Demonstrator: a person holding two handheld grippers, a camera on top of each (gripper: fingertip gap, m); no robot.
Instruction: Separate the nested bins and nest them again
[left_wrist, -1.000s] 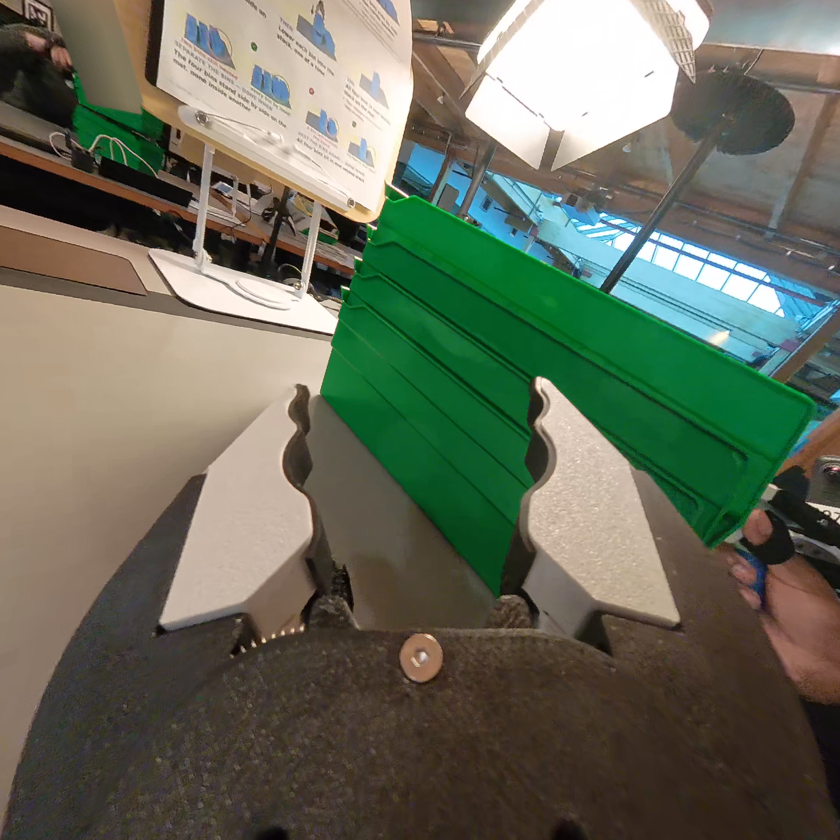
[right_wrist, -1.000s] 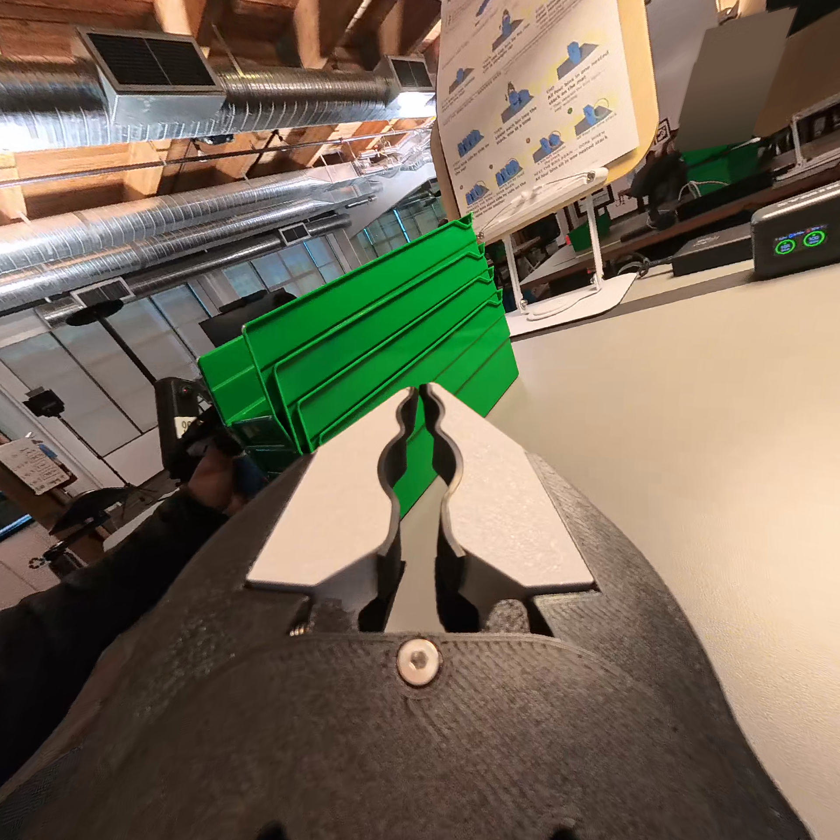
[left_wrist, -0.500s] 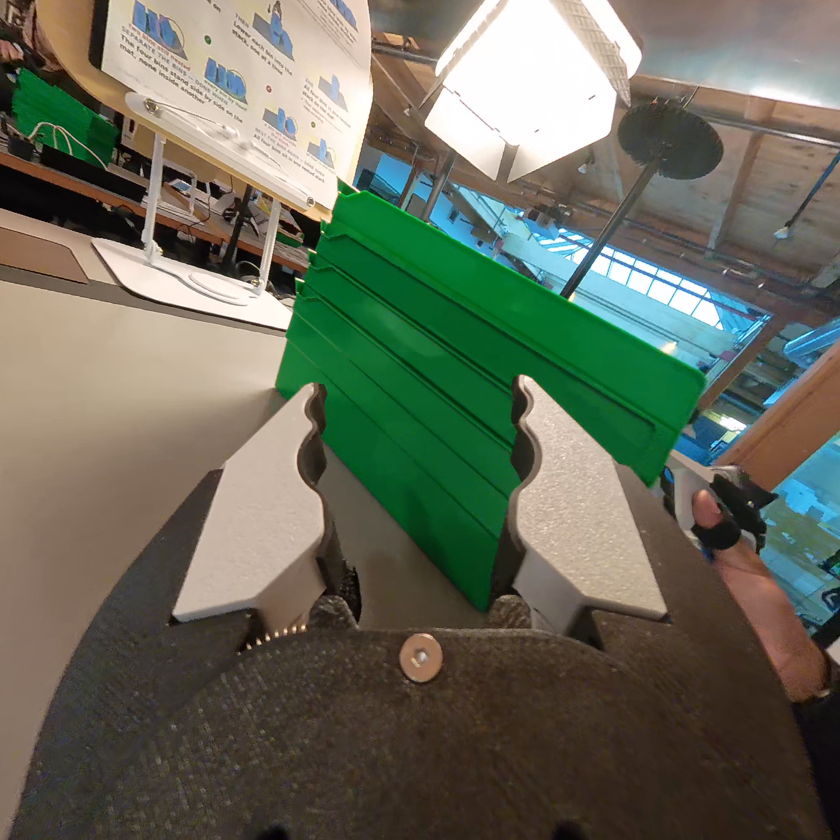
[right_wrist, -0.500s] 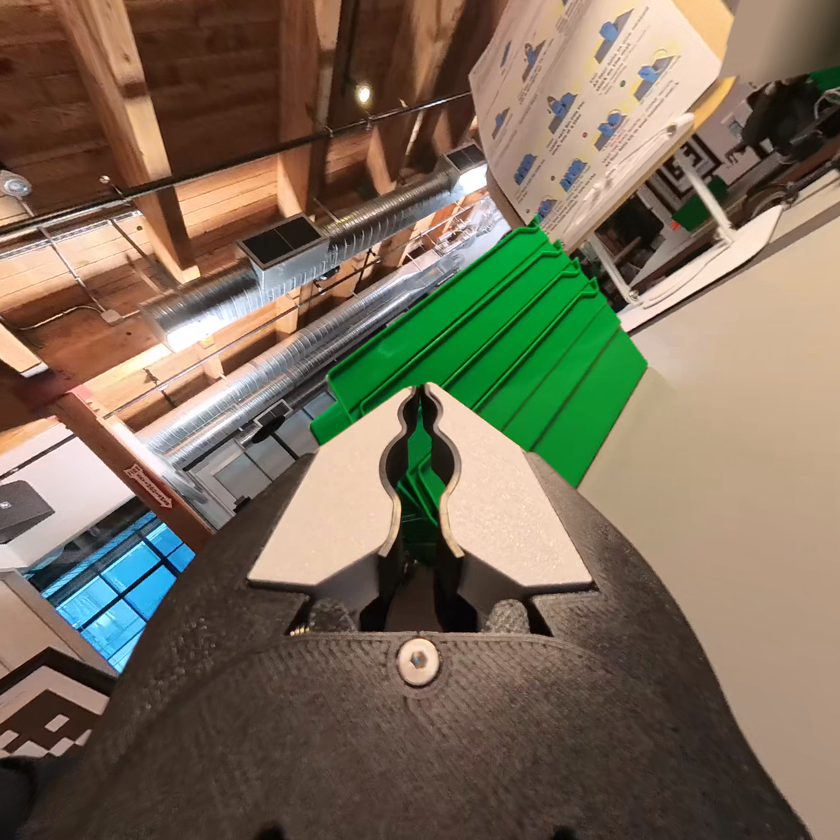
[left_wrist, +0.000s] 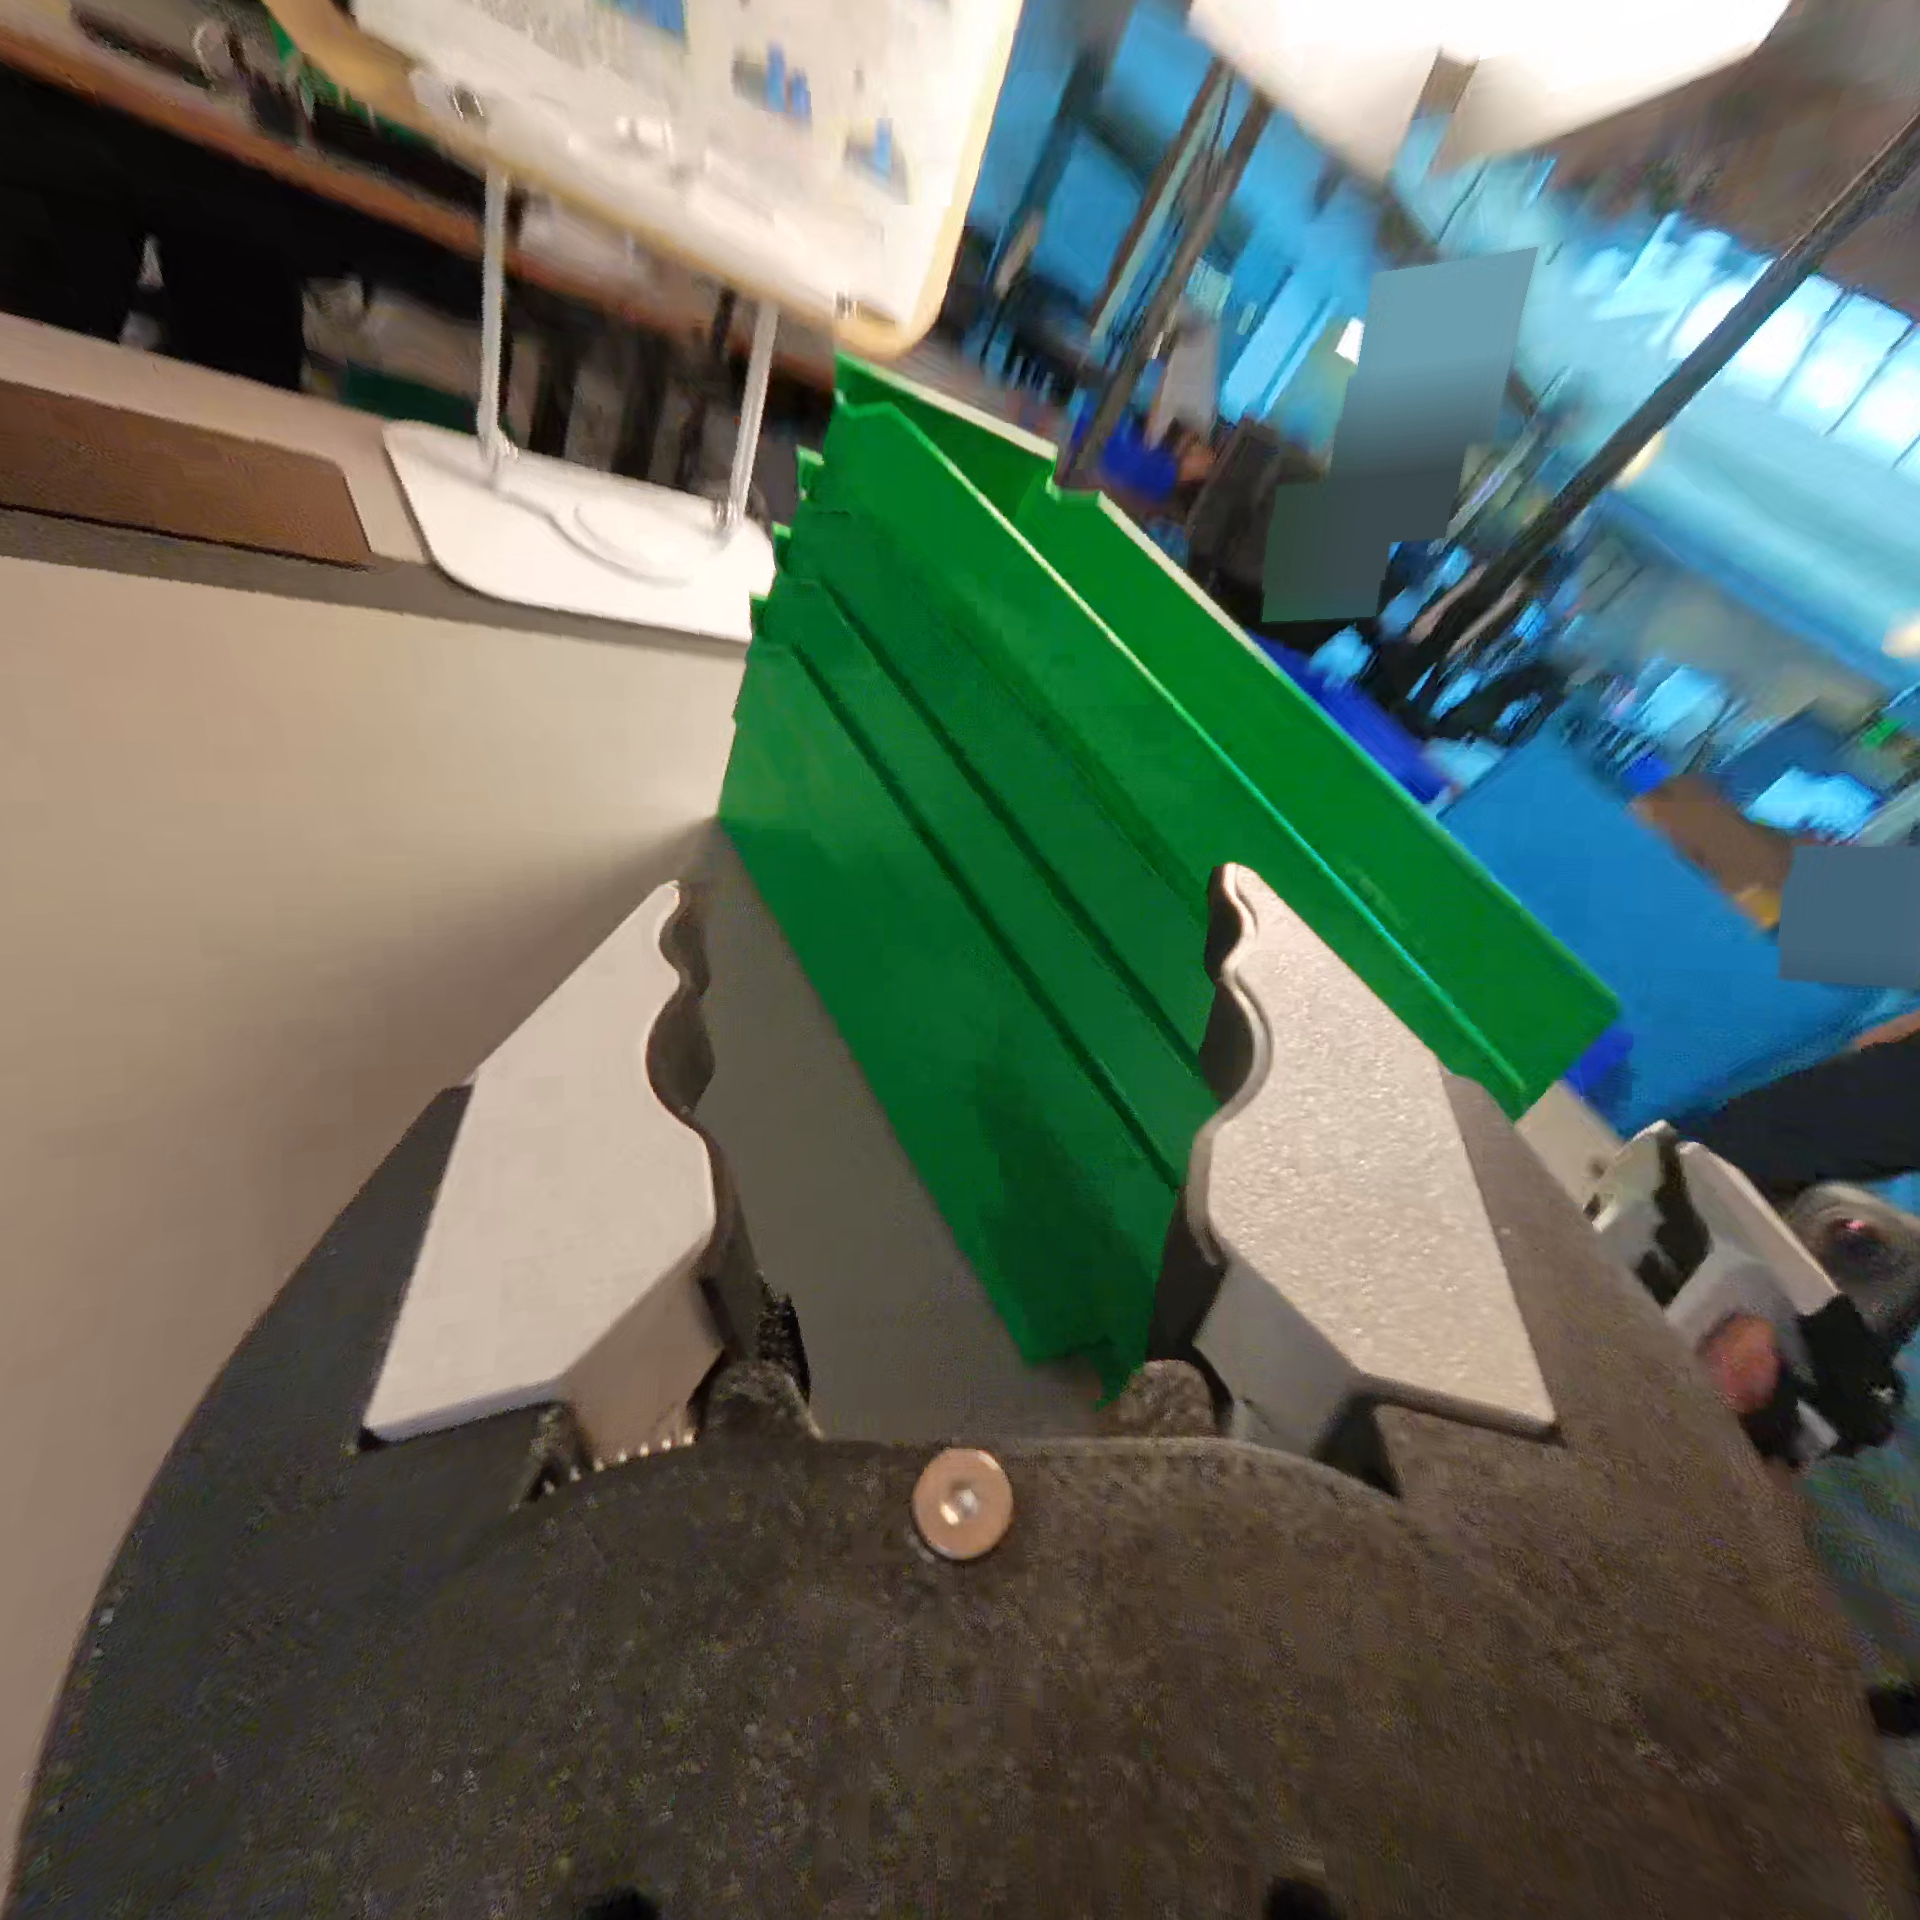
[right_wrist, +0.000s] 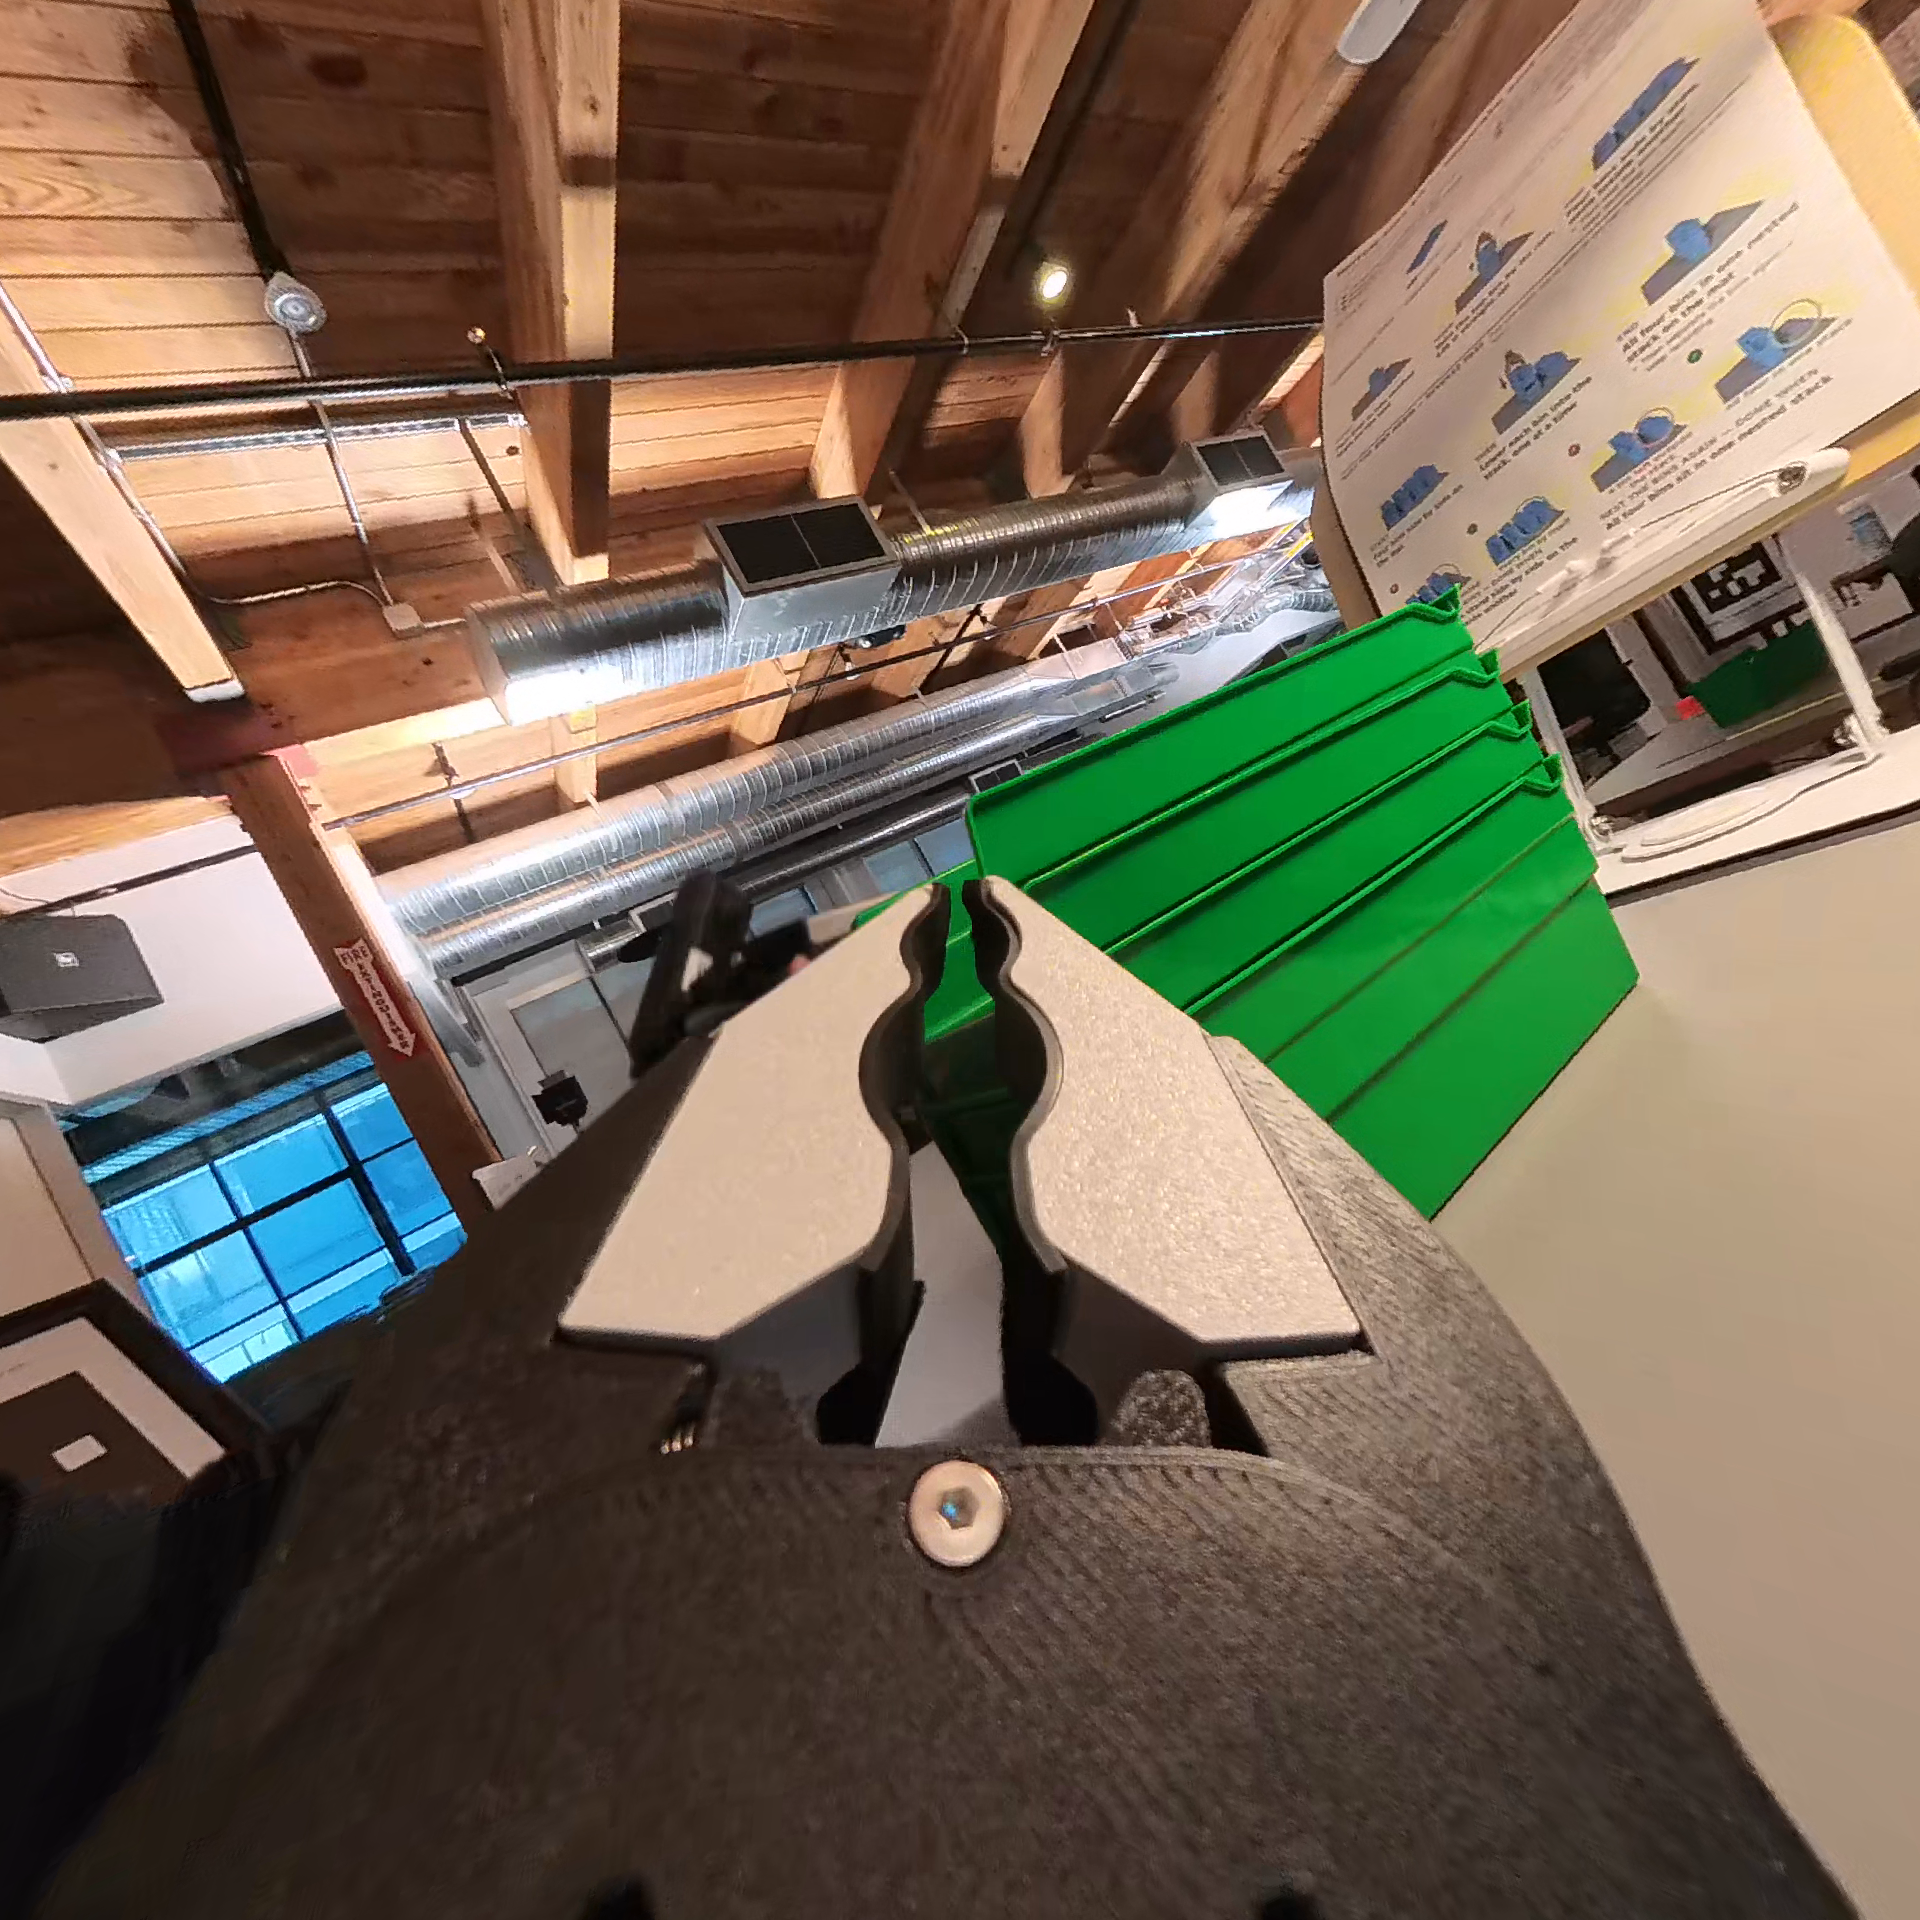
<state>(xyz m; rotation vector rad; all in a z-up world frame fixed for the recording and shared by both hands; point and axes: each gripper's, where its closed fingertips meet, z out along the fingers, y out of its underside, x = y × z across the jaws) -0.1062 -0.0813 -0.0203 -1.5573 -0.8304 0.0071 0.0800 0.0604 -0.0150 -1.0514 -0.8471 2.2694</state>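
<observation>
A stack of several nested green bins (left_wrist: 987, 779) stands on the grey table (left_wrist: 312, 779). My left gripper (left_wrist: 951, 888) is open wide at the stack's long side. The stack's near lower corner reaches in between the fingers beside the right finger (left_wrist: 1351, 1143). The left finger (left_wrist: 561, 1143) stands clear of the stack, so nothing is gripped. In the right wrist view the stack (right_wrist: 1351, 883) lies just beyond my right gripper (right_wrist: 958, 891), near its end. That gripper's tips are parted by a narrow slit with nothing between them. It also shows in the left wrist view (left_wrist: 1745, 1299), held by a hand.
An instruction board on a white stand (left_wrist: 675, 104) is behind the stack, with its base (left_wrist: 582, 540) on the table; it also shows in the right wrist view (right_wrist: 1621, 312). Bare table (right_wrist: 1766, 1143) lies right of the stack. Benches and equipment stand beyond the table.
The left view has swung and blurred, and the stack now sits deeper between the left fingers, which narrowed briefly and widened again. The right gripper moved closer to the stack's end, and its touching tips parted slightly.
</observation>
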